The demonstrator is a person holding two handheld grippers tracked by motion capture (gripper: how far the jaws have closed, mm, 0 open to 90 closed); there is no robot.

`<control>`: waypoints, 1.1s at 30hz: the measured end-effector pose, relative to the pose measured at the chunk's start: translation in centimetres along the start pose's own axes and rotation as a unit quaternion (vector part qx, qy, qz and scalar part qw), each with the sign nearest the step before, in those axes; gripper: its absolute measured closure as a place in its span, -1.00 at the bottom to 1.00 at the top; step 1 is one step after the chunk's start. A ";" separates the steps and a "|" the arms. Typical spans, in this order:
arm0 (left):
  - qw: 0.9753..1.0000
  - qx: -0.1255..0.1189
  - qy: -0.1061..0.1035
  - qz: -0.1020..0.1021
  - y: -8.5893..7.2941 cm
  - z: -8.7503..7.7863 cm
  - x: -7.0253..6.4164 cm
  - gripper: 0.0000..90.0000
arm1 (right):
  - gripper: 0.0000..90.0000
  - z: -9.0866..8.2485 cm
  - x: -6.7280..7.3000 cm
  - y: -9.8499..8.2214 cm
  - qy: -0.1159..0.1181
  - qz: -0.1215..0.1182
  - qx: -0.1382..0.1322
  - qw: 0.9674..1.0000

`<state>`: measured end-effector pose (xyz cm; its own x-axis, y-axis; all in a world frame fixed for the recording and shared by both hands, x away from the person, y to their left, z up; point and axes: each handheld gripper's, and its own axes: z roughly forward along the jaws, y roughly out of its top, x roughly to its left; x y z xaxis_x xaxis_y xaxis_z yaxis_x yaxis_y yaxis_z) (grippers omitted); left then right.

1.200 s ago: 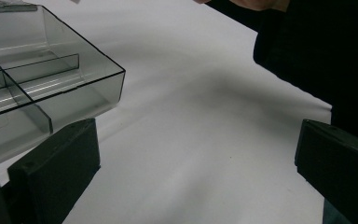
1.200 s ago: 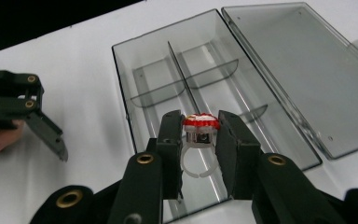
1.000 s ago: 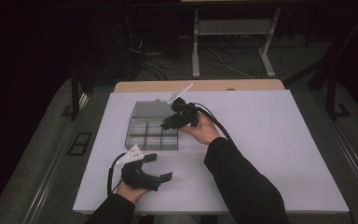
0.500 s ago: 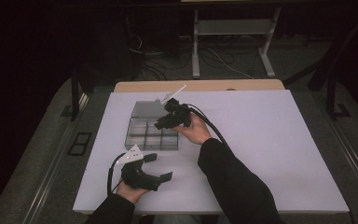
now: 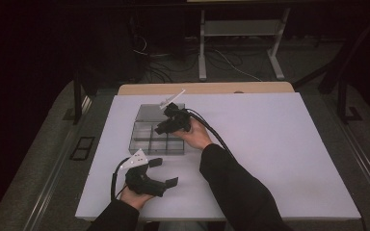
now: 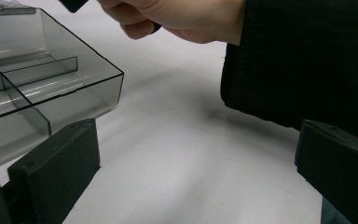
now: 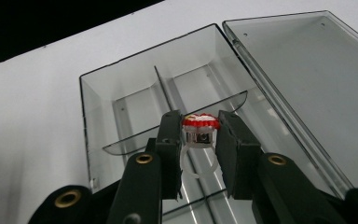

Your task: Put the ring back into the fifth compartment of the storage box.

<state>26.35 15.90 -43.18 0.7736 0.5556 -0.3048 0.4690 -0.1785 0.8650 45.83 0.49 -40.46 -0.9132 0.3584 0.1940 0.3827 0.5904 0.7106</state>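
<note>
Between the right tongs (image 7: 200,140), red-topped ring (image 7: 200,122), over clear box (image 7: 121,93)

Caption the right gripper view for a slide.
Right claw shut on a red-topped ring above the open, divided clear box.

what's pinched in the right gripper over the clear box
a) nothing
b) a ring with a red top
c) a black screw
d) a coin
b: in the right gripper view the right gripper is shut on the ring, red on top with a clear band, above the divided clear box.
</note>
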 end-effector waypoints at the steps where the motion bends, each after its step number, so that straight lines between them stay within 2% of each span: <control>1: 1.000 0.000 0.000 0.000 0.0 0.0 0.0 -1.00 | 0.56 0.1 0.0 0.0 0.000 0.002 0.001 1.000; 15: 1.000 0.000 -0.002 0.000 0.0 0.0 0.0 -1.00 | 0.54 1.4 -1.4 -0.7 -0.011 0.018 0.014 1.000; 21: 1.000 0.001 -0.002 -0.001 0.0 0.0 0.0 -1.00 | 0.43 1.1 -1.6 -0.7 -0.016 0.022 0.009 1.000; 22: 1.000 0.001 -0.002 -0.001 0.0 0.0 0.0 -1.00 | 0.39 0.9 -1.5 -0.6 -0.027 0.017 0.007 0.999; 28: 1.000 0.001 -0.002 0.000 0.0 0.0 0.0 -1.00 | 0.30 0.2 -1.1 -0.3 -0.027 0.018 -0.002 0.999; 29: 1.000 0.001 -0.002 0.000 0.0 0.0 0.0 -1.00 | 0.28 0.0 -1.1 -0.3 -0.027 0.010 -0.001 1.000; 33: 1.000 0.002 -0.002 0.000 0.0 0.0 0.0 -1.00 | 0.15 -0.6 -0.7 -0.1 -0.028 0.008 -0.001 1.000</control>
<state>26.36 15.88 -43.19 0.7745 0.5531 -0.3069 0.4712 -0.1810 0.8632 46.34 -0.21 -40.28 -0.8974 0.4083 0.1675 0.3976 0.5832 0.7084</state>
